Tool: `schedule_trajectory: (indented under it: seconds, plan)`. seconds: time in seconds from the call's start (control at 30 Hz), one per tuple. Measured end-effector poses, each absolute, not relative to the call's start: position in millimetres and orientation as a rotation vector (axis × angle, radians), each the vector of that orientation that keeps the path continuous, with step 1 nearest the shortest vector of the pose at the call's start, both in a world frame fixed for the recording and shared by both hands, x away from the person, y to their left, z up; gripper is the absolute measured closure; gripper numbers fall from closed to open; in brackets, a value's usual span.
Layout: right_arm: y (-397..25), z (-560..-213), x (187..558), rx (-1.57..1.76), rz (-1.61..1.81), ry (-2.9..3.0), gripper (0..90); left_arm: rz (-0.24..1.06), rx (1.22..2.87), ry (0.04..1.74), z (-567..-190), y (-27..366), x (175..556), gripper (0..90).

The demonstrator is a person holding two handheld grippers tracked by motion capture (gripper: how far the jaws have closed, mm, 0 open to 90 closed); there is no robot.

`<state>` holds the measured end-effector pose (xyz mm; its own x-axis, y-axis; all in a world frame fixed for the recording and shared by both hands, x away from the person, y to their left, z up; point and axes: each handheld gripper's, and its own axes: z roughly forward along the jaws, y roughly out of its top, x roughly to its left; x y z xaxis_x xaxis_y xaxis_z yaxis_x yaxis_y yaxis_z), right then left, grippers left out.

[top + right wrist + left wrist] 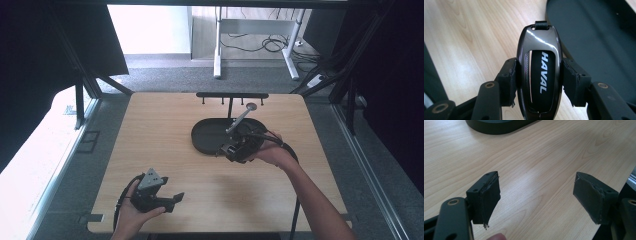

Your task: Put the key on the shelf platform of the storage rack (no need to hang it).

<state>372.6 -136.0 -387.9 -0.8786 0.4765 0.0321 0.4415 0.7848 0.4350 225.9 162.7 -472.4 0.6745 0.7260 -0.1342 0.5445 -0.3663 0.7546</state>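
Clamping a glossy dark car key fob (539, 72) marked HAVAL between its two pads, the right gripper (239, 148) holds it by the long sides, so the fob's long axis runs straight out ahead along the line of the jaws, strap loop (541, 25) at the far tip. Just beyond and to the right of that tip lies the black oval tray (599, 40); in the high view this gripper sits at the tray's near edge (206, 148), with the hook rack (232, 95) standing on the far side of it. A short push forward and rightward would likely carry the fob over the tray floor. The left gripper (159, 193) waits well apart, near the table's (165, 125) front edge, its jaws spread wide with bare wood between them and the tray far ahead of it, so the right hand is plainly the nearer one.
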Motion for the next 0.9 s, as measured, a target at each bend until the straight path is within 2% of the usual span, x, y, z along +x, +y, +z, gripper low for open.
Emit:
schedule_trajectory:
  seconds: [0.47, 0.9]
  plan:
    - [-141, -383, 409, 0.815, 0.676, 2.871, 49.6, 0.275, 2.056, 0.975, -471, 165, 226, 21.9]
    - [-142, -404, 441, 0.860, 0.606, 2.860, 49.5, 0.272, 2.054, 0.983, -472, 167, 227, 21.9]
